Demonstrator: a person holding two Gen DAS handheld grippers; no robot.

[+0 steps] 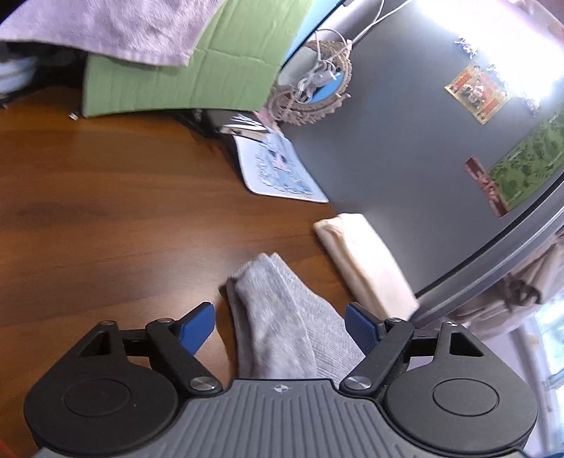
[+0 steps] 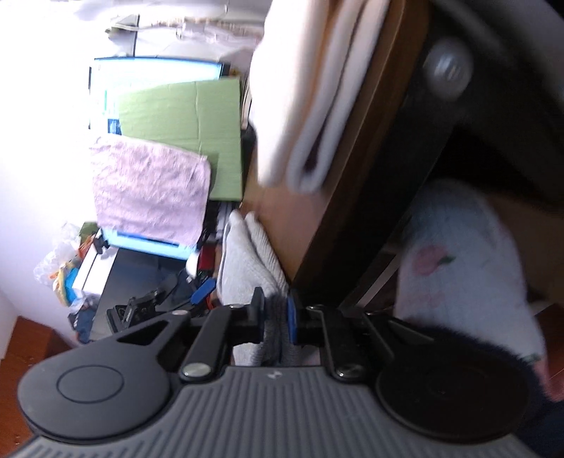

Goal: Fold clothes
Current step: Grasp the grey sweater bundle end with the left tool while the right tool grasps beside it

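Between my left fingers lies a pair of grey socks, stacked one on the other on the brown tabletop, toes pointing away from me. The left fingers stand wide apart, one blue pad on either side of the fabric, and neither appears to press on it. My right fingers are closed on the near end of the same grey socks: in the right wrist view the fabric is pinched tight between the pads, and the rest of it runs forward from them along the tabletop, close to its edge.

Ahead of the left fingers and to their right sits a cream cloth, already folded, just beside the grey appliance door. Further off, a green cardboard sheet and a pink towel stay well clear of the work.

I judge the step in hand to be the fold of this sock pair: one end is secured, the other is free. The next move, as I see it, calls for the left fingers to close on the middle or the far part of the socks, so the two ends can be brought together without the layers sliding apart. The cloth is soft and the two socks only rest on each other, so a shallow pinch could lift just the top one. I would also keep the fold away from the tabletop edge.
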